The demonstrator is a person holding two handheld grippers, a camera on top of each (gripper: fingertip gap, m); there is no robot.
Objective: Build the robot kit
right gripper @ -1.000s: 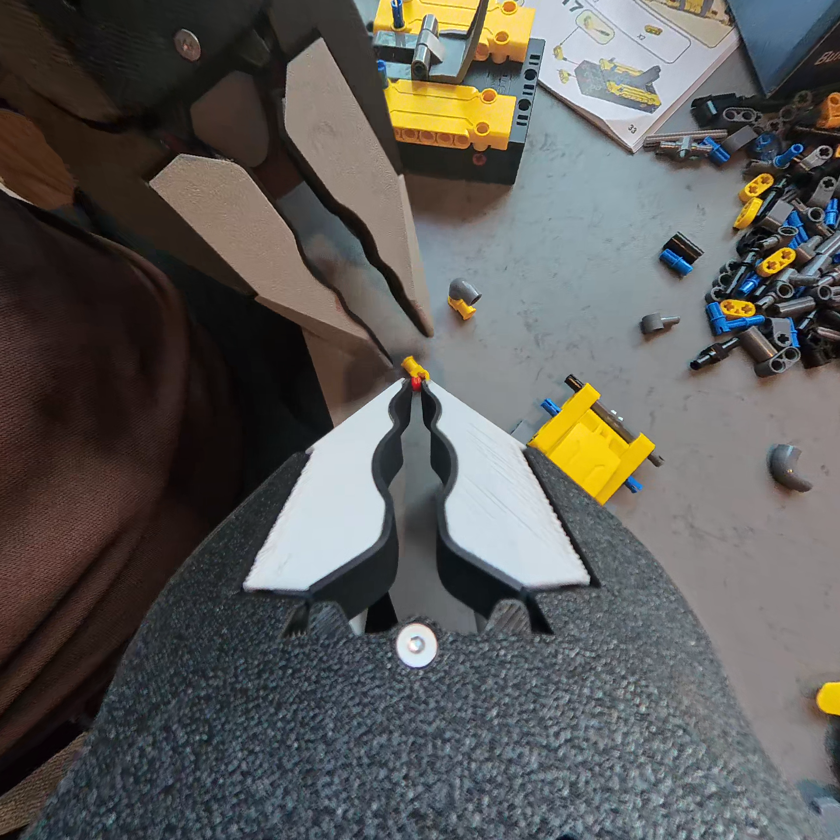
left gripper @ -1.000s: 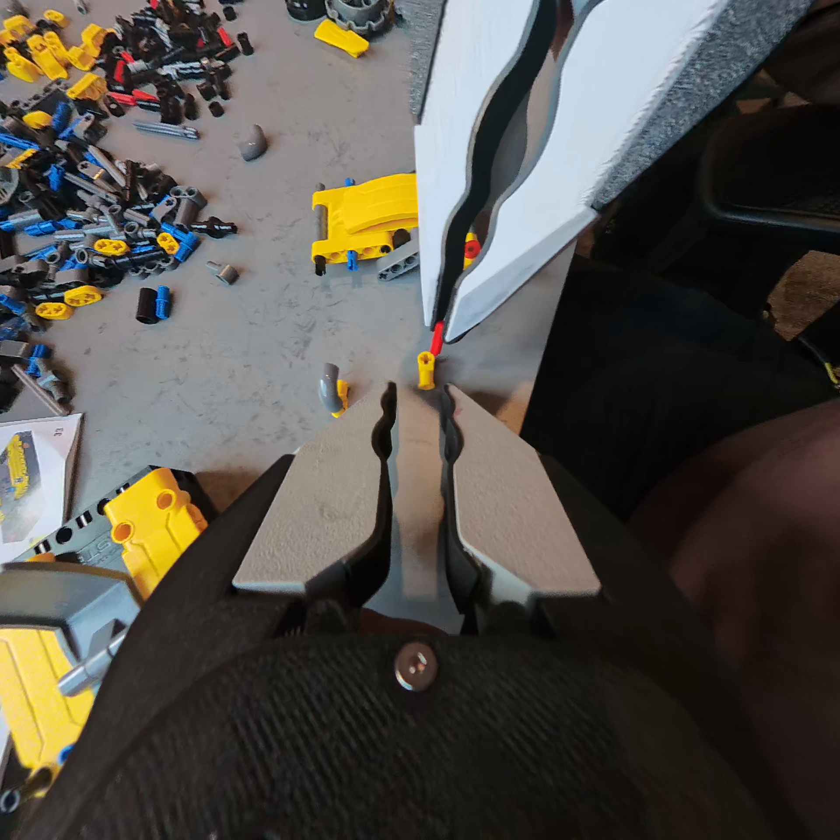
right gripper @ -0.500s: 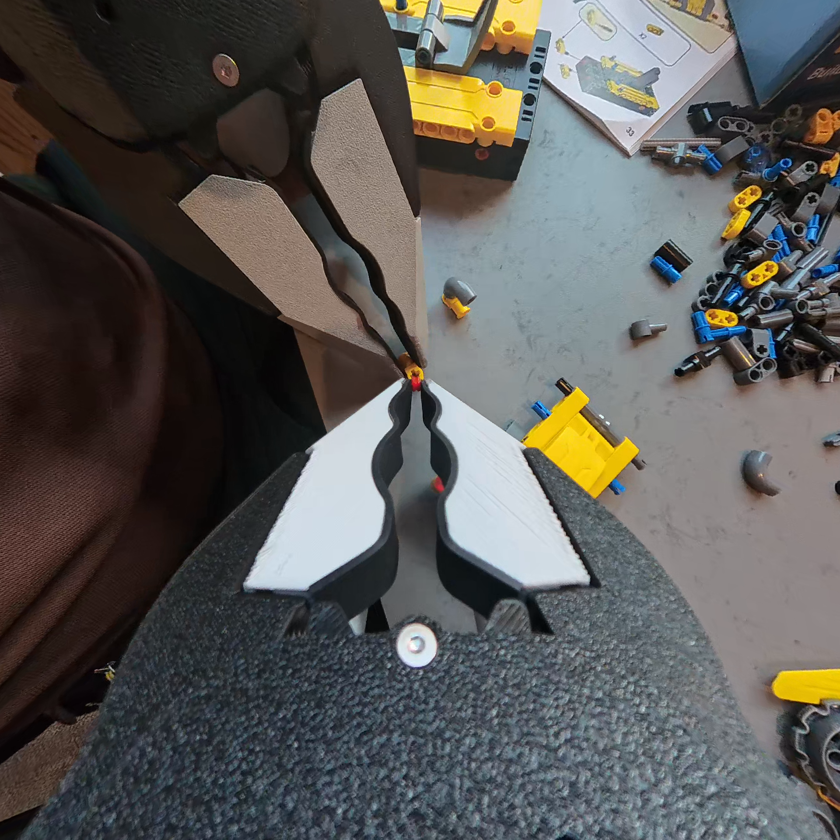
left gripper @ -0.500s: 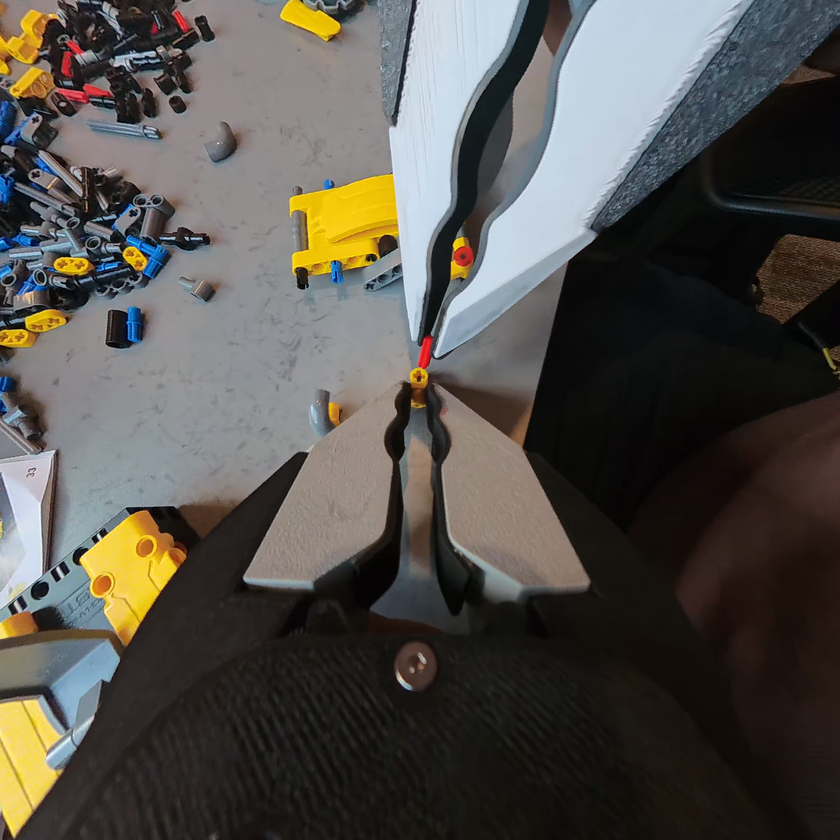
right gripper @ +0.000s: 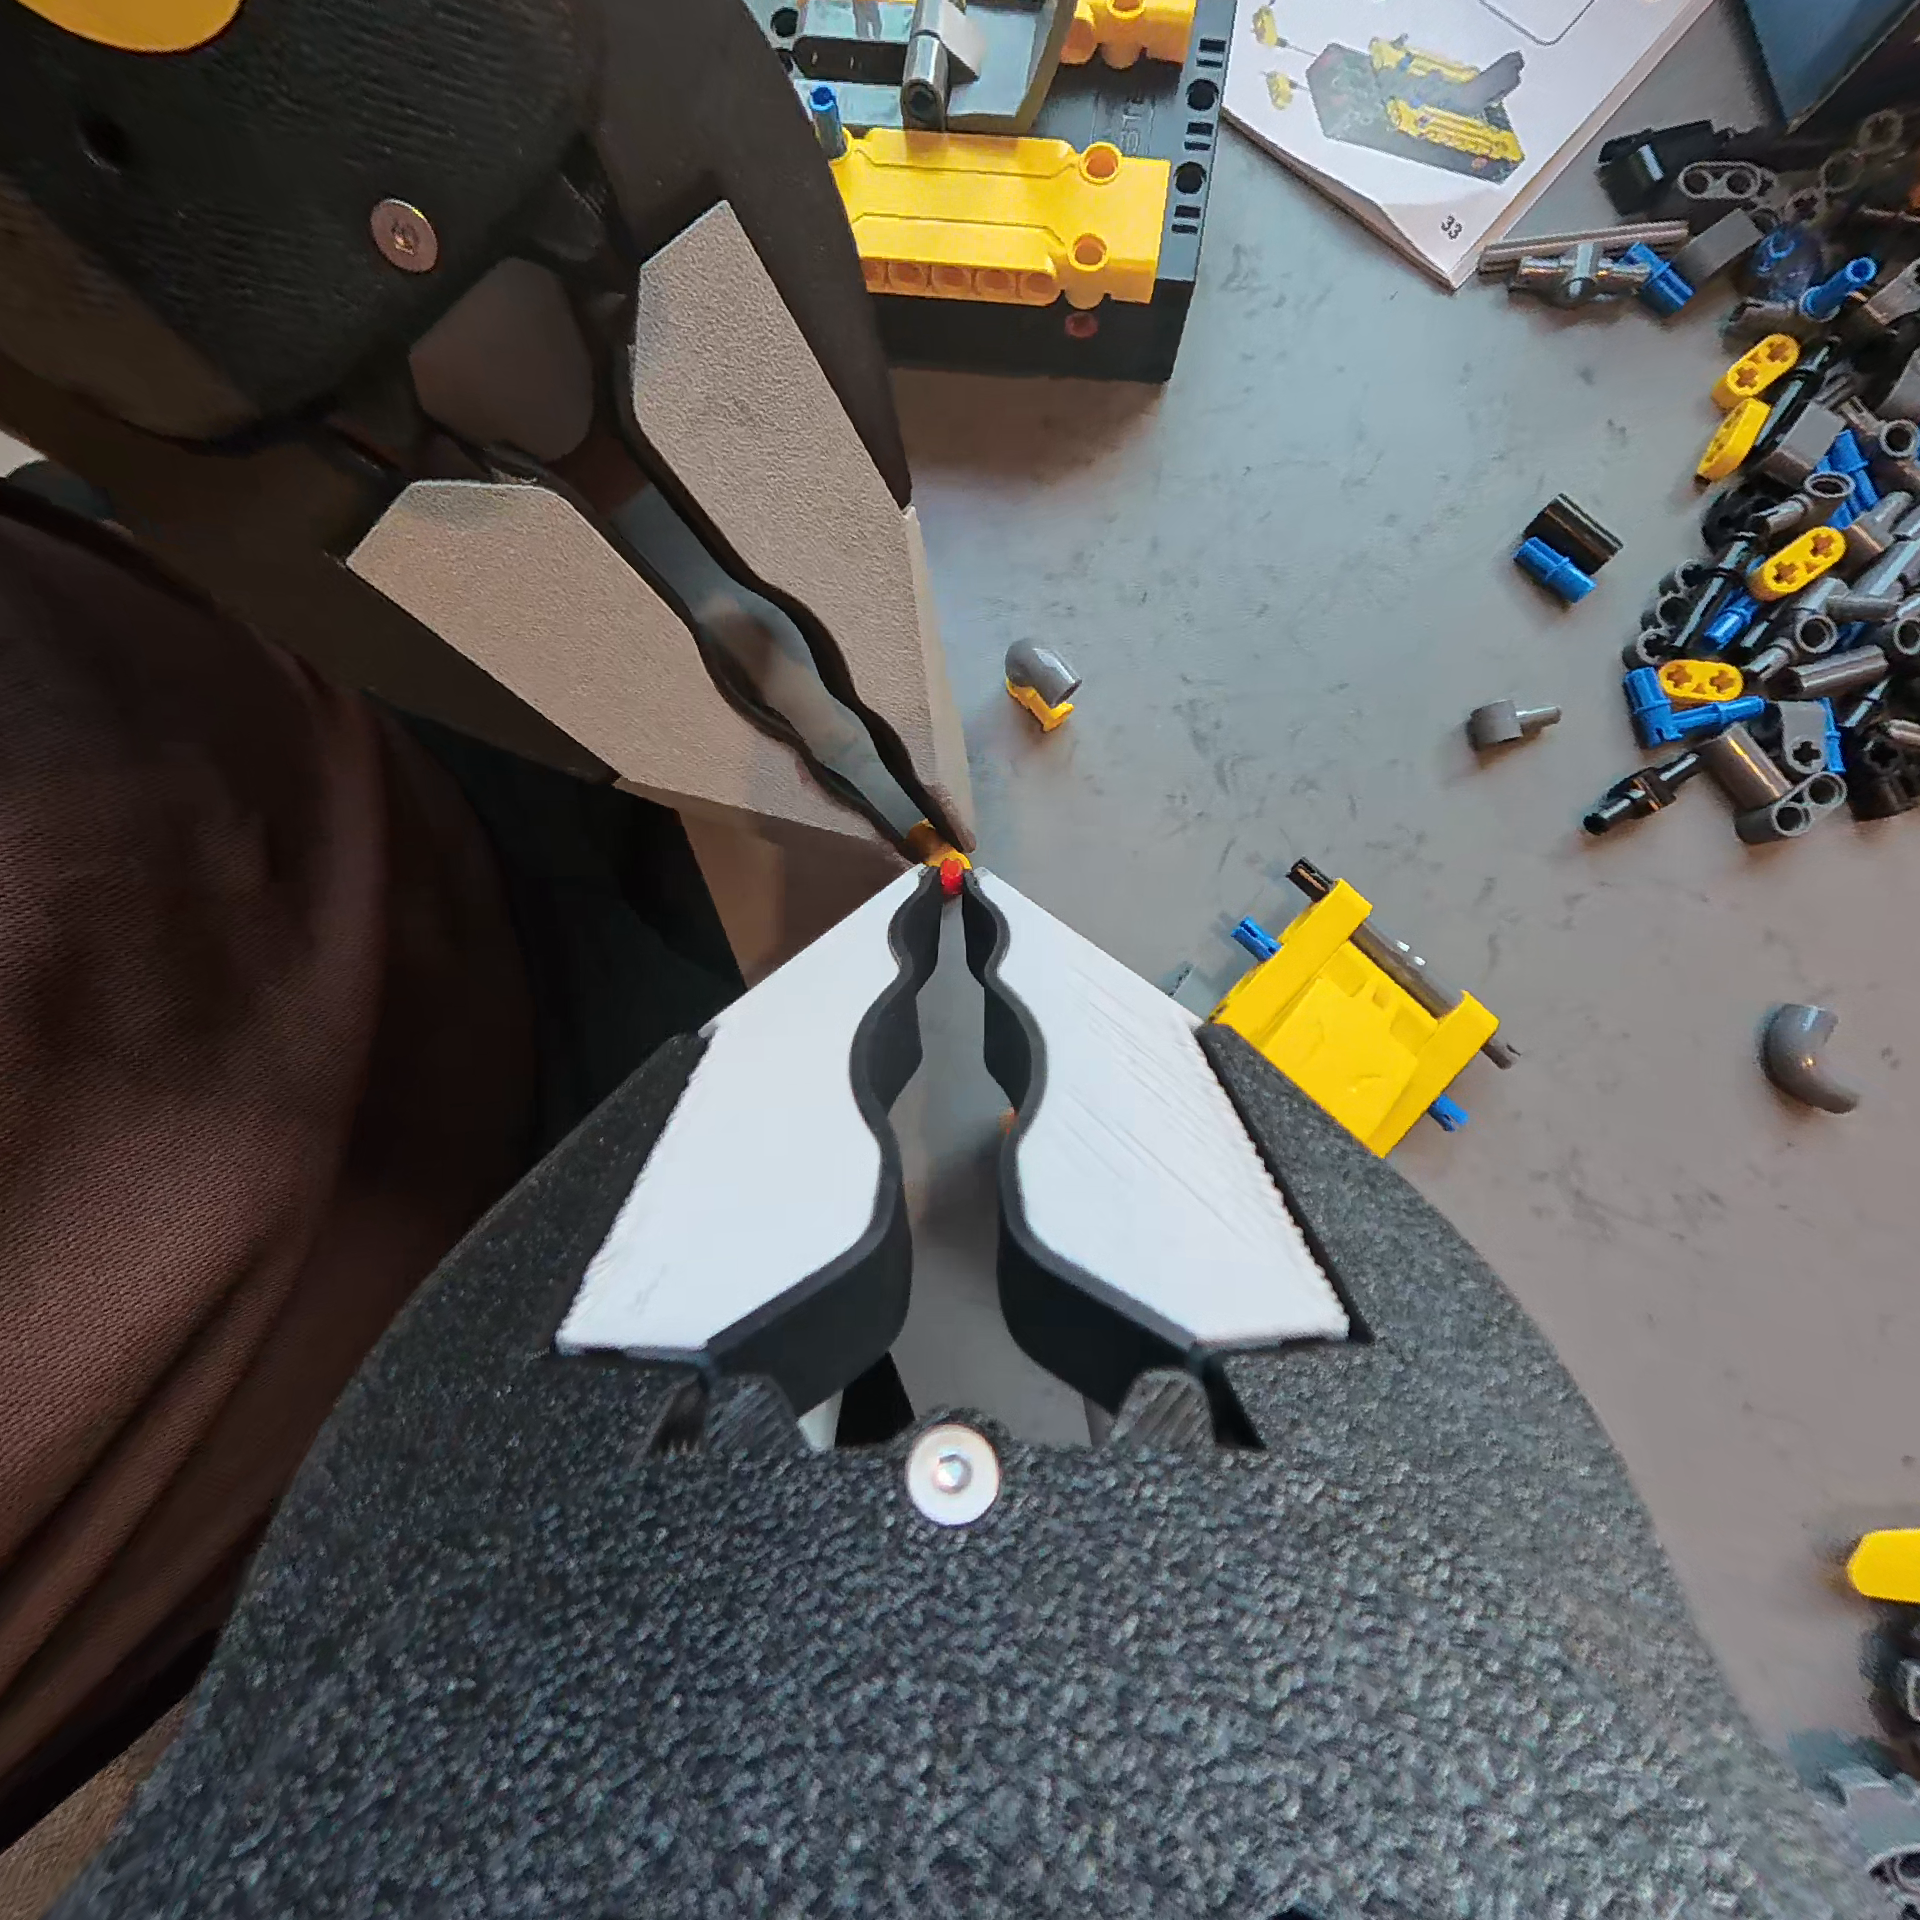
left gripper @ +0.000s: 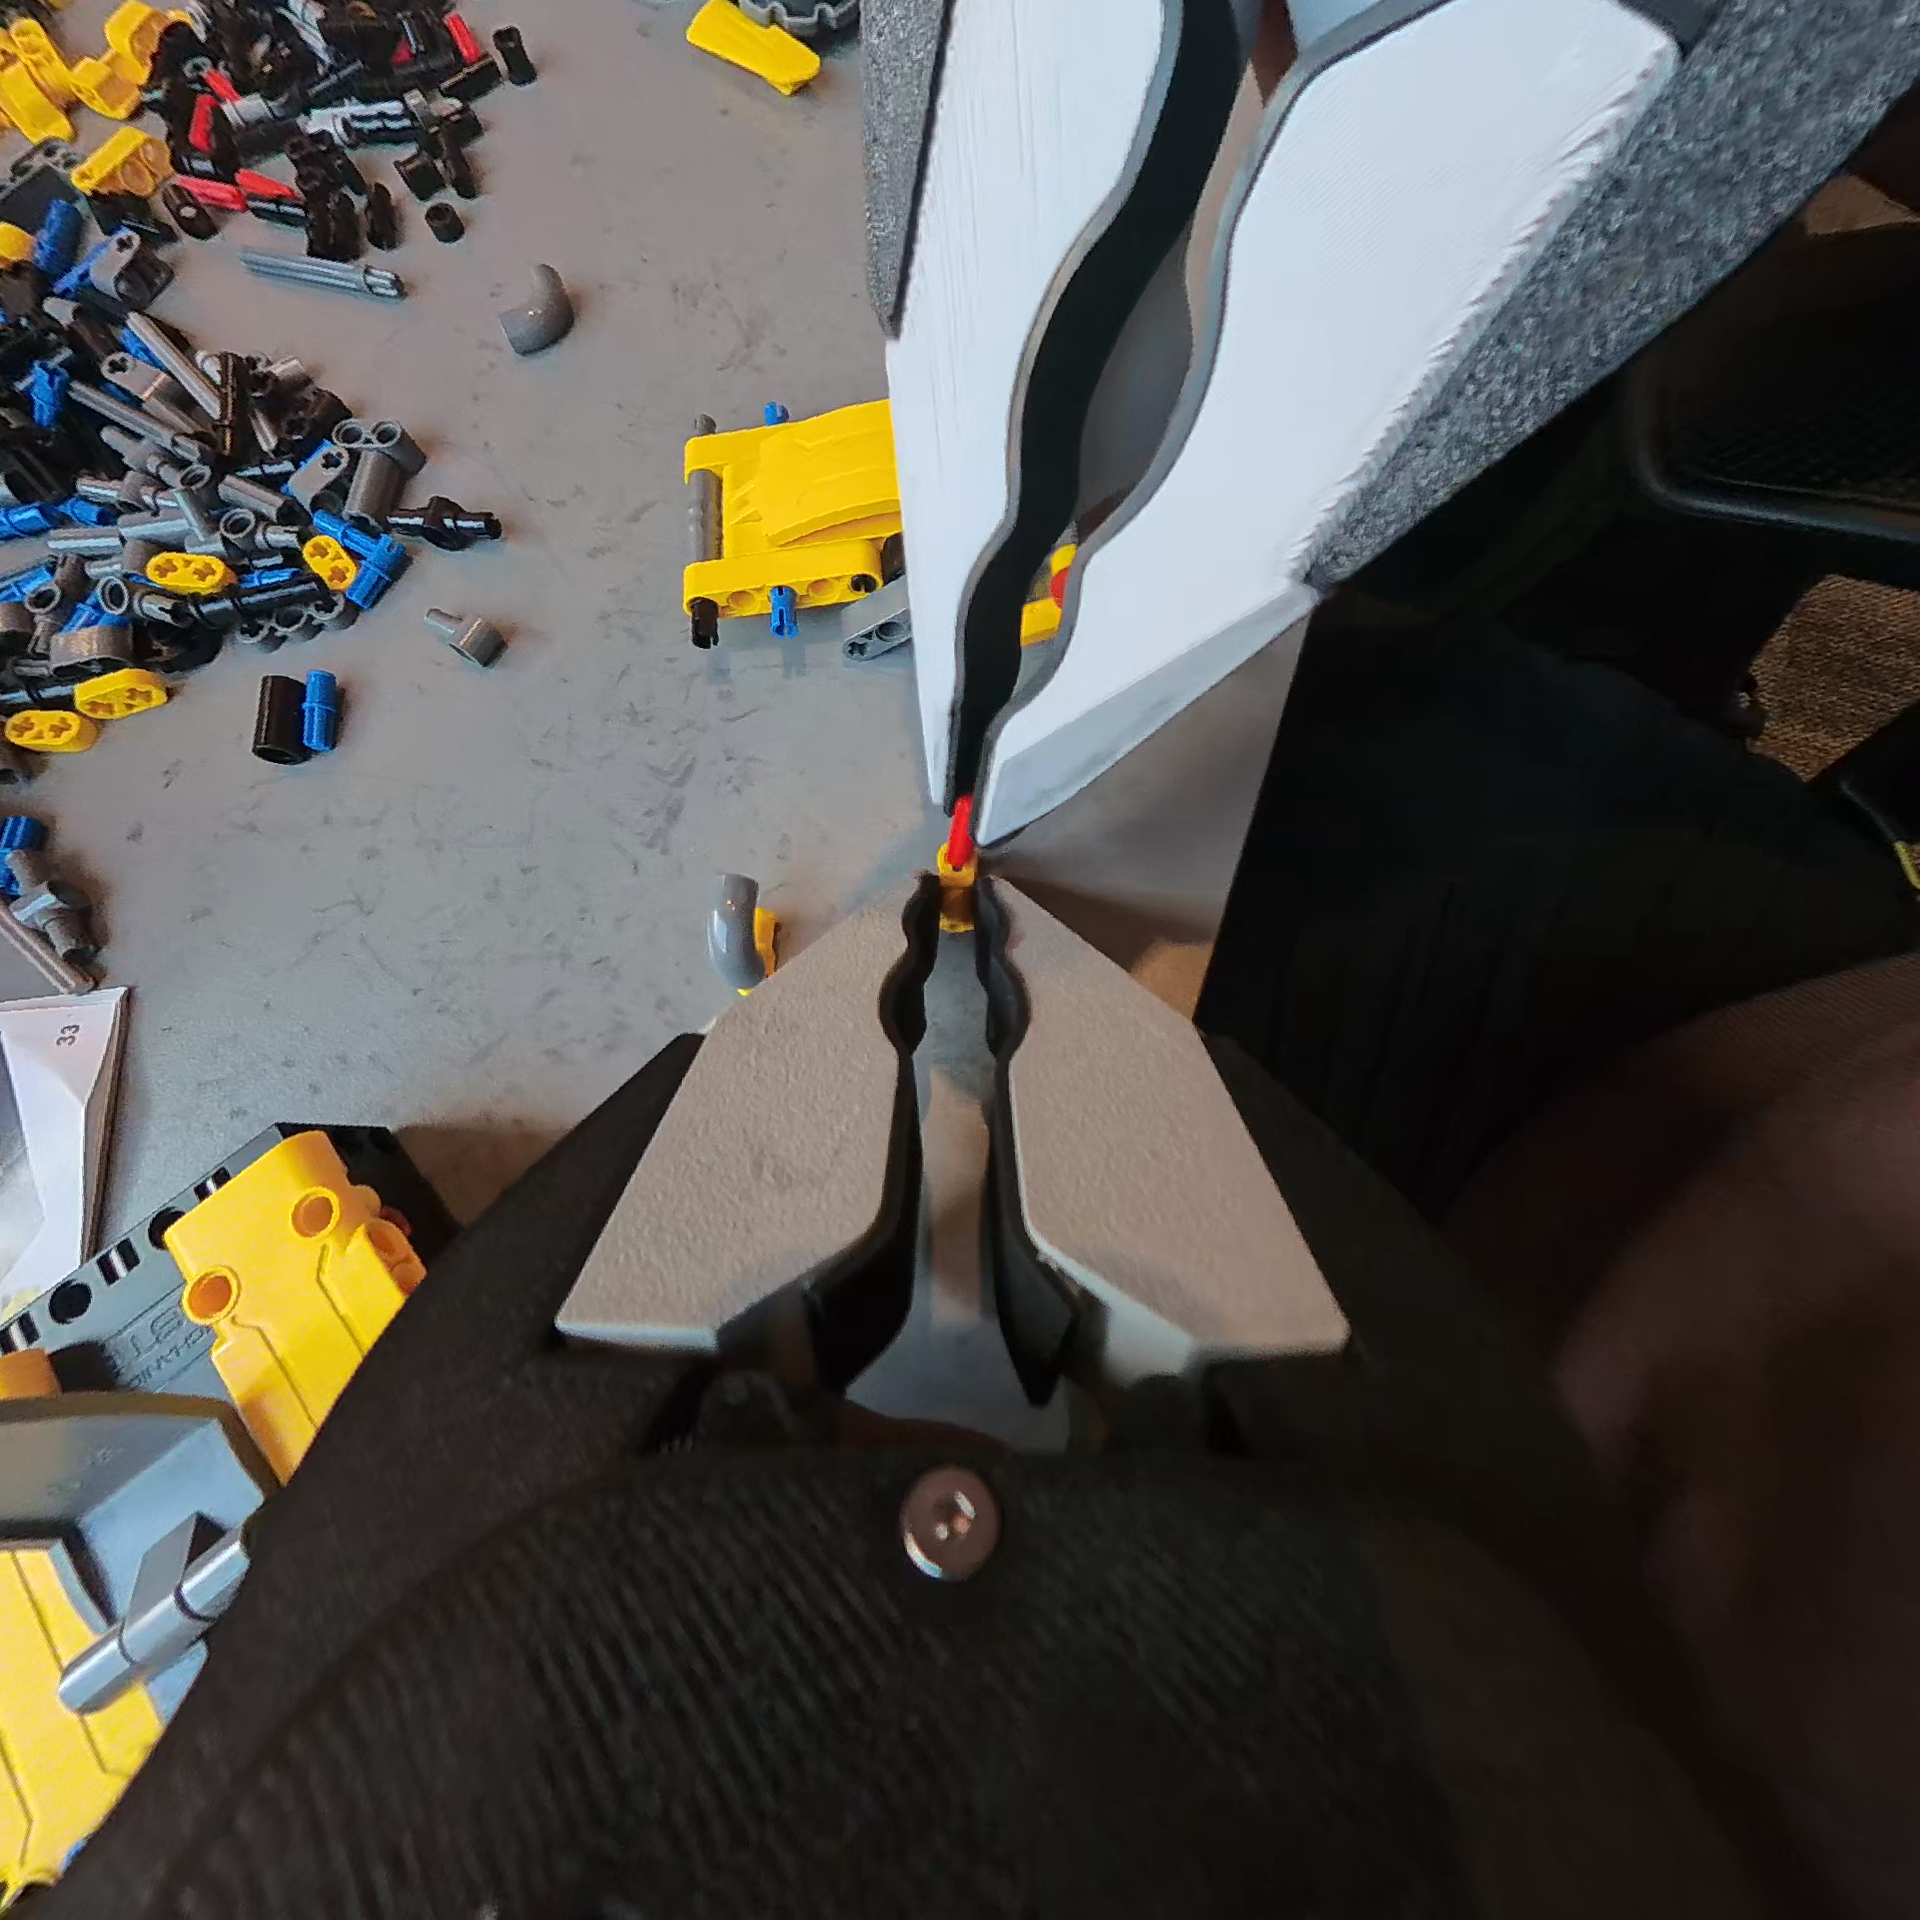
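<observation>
Left tool (left gripper: pixel 957 906), grey-fingered w/ black body, points away from the person, tips clamped on a small yellow plastic connector piece (left gripper: pixel 955 881). Right tool (right gripper: pixel 948 881), white-fingered w/ grey speckled body, comes in from the far side in the left wrist view, tilted down, tips pinched on a thin red plastic pin (left gripper: pixel 960 821). Pin's end meets the top of the yellow connector; whether it is seated inside cannot be told. The two tools meet tip to tip just above the grey table (left gripper: pixel 468 852), close to its right edge (left gripper: pixel 1252 831), w/ a dark-clothed lap beyond that edge.

Near the tips, to the left: small grey elbow piece w/ yellow stub (left gripper: pixel 736 940), apart from both tools. Farther off, a yellow panel sub-assembly w/ blue pins (left gripper: pixel 790 520), partly behind the right tool's white fingers (left gripper: pixel 966 416). Bare table surface between tips and the heap of loose black, grey, blue and yellow parts (left gripper: pixel 187 488) at far left. Yellow-and-dark-grey block model (right gripper: pixel 1018 218) and an open instruction booklet (right gripper: pixel 1434 114) lie behind the left tool.
</observation>
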